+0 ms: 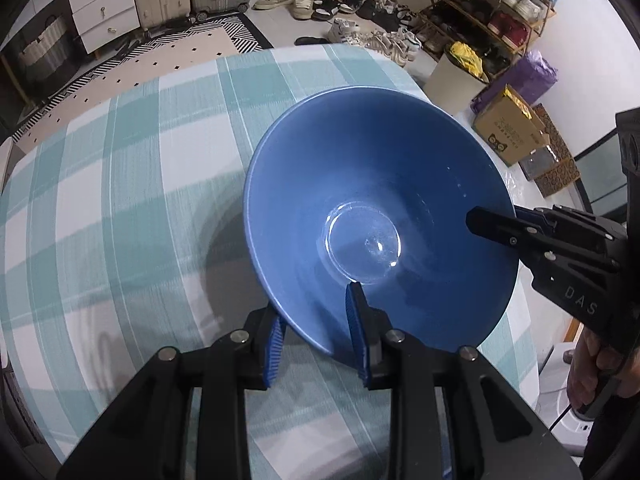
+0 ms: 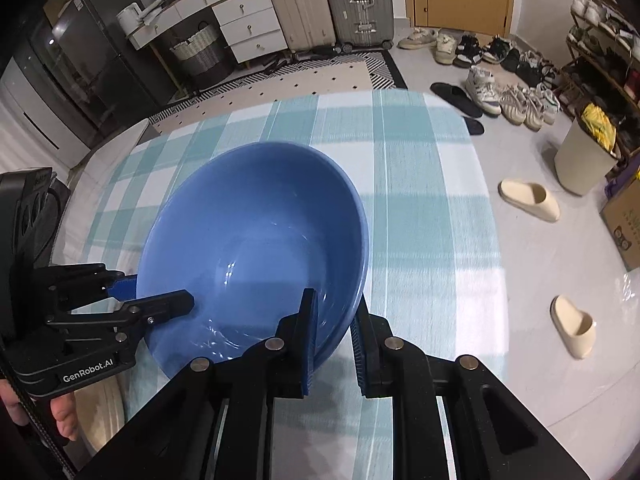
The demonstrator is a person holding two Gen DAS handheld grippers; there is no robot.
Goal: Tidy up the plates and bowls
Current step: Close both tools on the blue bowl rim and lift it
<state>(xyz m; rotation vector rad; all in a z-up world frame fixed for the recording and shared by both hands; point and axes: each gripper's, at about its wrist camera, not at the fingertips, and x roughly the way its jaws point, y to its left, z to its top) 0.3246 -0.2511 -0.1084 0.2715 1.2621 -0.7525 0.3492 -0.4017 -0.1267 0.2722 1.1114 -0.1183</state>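
Item: bowl (image 1: 380, 220). Blue, glazed, empty, a glossy flat patch at the bottom. Location: over the table (image 1: 120, 200), which wears a teal-and-white check cloth. It is tilted and carried between two grippers. Whether its foot still touches the cloth cannot be told; a shadow on the cloth to its left suggests it is raised.

Item: left gripper (image 1: 316, 332). Fingers closed on the near rim, one blue ribbed pad outside the wall, the other inside. In the right wrist view it enters from the left and pinches the bowl's left edge (image 2: 160, 296).

Item: right gripper (image 2: 334, 336). Fingers closed tight on the rim at the opposite side, one pad inside, one outside. Seen from the left wrist as a black finger reaching over the right-hand edge (image 1: 492, 228).

Reason for hold, as judged: a wide, smooth, heavy bowl pinched at one rim point would swing or slip; two opposed rim grips share the weight and keep it steady for carrying.

No plates or other bowls appear in either view, so the place it is bound for cannot be told.

Surroundings: shoes (image 2: 492, 92), suitcases (image 2: 328, 4), drawers (image 2: 248, 28), a bin (image 2: 580, 160), slippers (image 2: 528, 200).
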